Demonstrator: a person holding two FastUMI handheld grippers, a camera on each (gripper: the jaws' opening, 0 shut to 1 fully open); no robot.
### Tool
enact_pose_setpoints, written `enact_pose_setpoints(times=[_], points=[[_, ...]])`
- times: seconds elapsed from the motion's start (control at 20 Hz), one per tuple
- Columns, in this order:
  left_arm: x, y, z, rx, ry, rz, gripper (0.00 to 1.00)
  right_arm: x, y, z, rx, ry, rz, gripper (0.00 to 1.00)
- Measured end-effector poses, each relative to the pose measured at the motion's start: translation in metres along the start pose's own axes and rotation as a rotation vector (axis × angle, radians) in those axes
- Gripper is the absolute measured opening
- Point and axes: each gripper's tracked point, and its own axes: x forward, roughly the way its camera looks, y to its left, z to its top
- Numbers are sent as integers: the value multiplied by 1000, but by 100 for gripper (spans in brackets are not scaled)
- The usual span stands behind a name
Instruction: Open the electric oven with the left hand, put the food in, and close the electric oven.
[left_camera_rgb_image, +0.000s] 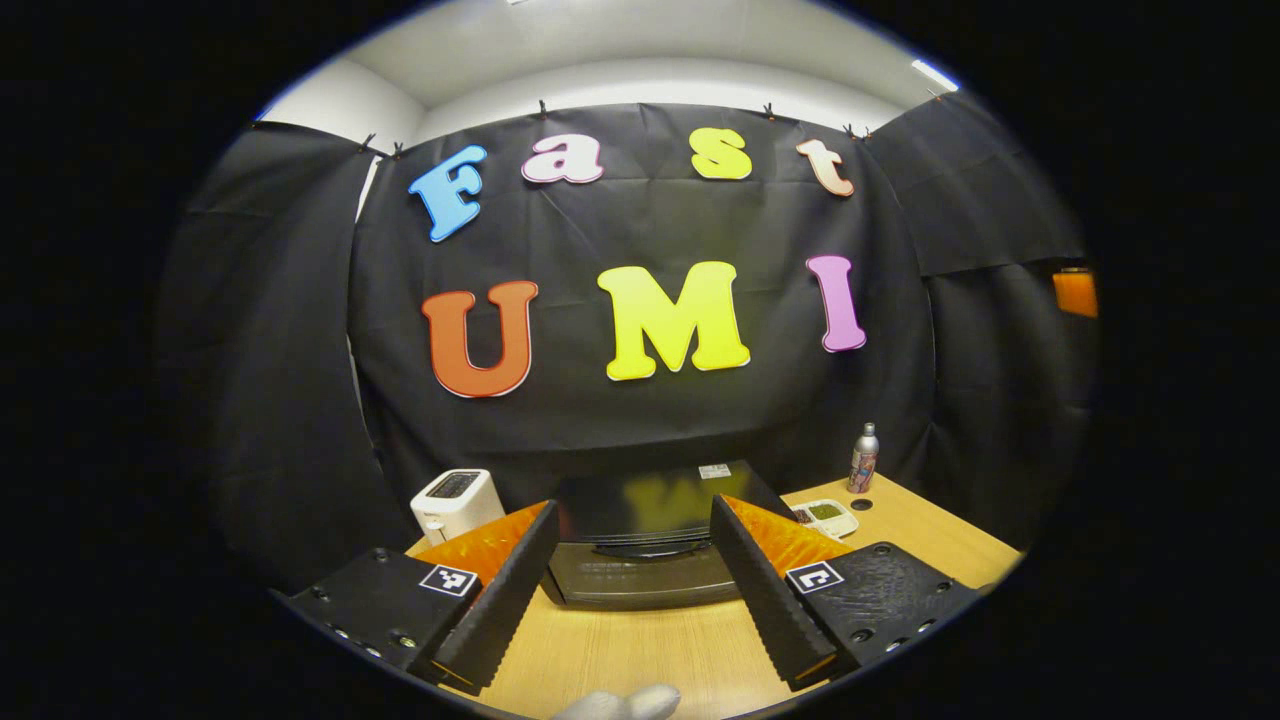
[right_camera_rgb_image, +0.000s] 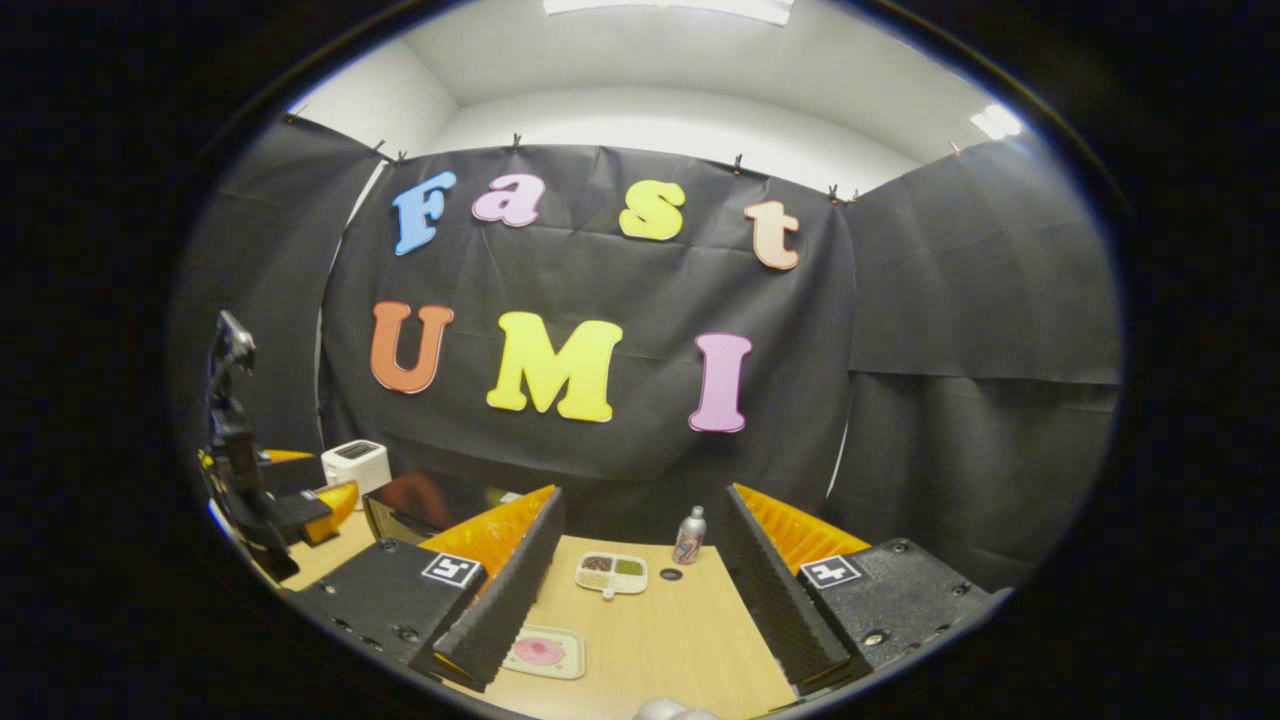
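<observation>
Start of the oven task, both claws held above the pale wooden table (left_camera_rgb_image: 700, 640). My left claw (left_camera_rgb_image: 632, 580) has its jaws spread wide and grips nothing; the black, glossy-topped electric oven (left_camera_rgb_image: 650, 545) sits straight ahead between its fingers, door shut, its handle not clear to me. A white boxy toaster (left_camera_rgb_image: 455, 500) stands to the left of the oven; a silver bottle with a printed label (left_camera_rgb_image: 864, 458) stands far right, near a white compartment tray of brown and green food (left_camera_rgb_image: 822, 514). My right claw (right_camera_rgb_image: 640, 590) is likewise open and empty. Between its fingers lie that same compartment tray (right_camera_rgb_image: 611, 573) farther off and a pale rectangular tray bearing a round pink item (right_camera_rgb_image: 543, 652) close by; which of the two is the food meant, I cannot tell. The left claw appears far left in the right gripper view, in front of the oven.

Risks, as I judge them: the left jaws may slip off the glossy door if they close beside the handle; a hard pull may drag the whole oven forward; the right claw, reaching for a flat tray, may tip its contents or knock the bottle
</observation>
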Motion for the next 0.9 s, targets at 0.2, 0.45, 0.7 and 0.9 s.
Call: enact_pose_setpoints(times=[0.2, 0.45, 0.7, 0.9], points=[[44, -11, -41, -29, 51, -34, 96, -8, -7, 3, -27, 10, -27, 100], [100, -5, -85, -38, 124, -26, 97, -16, -14, -1, -38, 41, -71, 100], [134, -4, -104, -45, 144, -36, 96, -21, -12, -7, -56, 73, -117, 100], [144, -5, -109, -68, 165, -49, 96, -23, -8, -5, -47, 74, -125, 100]])
